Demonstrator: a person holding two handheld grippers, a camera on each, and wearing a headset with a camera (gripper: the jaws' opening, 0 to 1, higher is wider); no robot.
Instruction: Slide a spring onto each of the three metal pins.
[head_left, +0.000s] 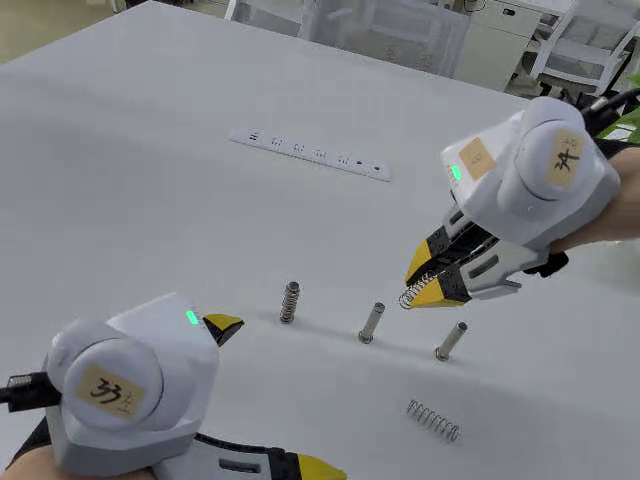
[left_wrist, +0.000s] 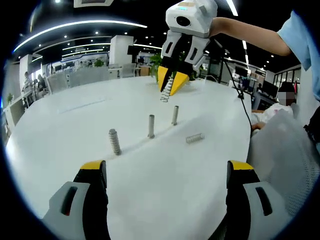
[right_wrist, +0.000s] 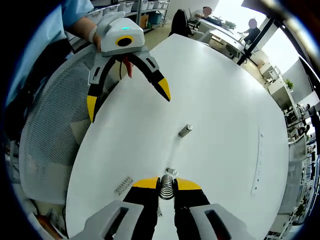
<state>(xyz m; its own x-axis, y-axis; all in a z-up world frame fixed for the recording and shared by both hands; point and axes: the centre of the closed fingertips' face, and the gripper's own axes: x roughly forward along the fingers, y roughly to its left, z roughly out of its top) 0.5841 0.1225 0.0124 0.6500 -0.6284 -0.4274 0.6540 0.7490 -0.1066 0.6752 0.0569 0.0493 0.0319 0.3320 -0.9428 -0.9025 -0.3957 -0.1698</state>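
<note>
Calling this roughly one third done, going by the table (head_left: 120, 200). Seeing the left pin (head_left: 288, 318) standing upright and already wearing the first spring (head_left: 290, 300). Looking at the middle pin (head_left: 371, 322) and the right pin (head_left: 451, 340), both bare and both waiting for theirs.

Spotting the right tool (head_left: 425, 282) clamped on the second spring (head_left: 413, 293), pinching it between the yellow tips with part of the coil poking out past them. Hovering above the two bare pins, not touching either. Guessing at one of those two as the target, but not able to say which from here.

Noticing the third spring (head_left: 433, 420) lying flat on the table, near the right pin but apart from it, on the side closer to the camera. Finding the left tool (left_wrist: 166, 170) low at the near side, jaws wide apart, gripping nothing.

Counting the leftovers: getting the second spring down over a pin, then grabbing the third spring off the table and doing the last pin.
</note>
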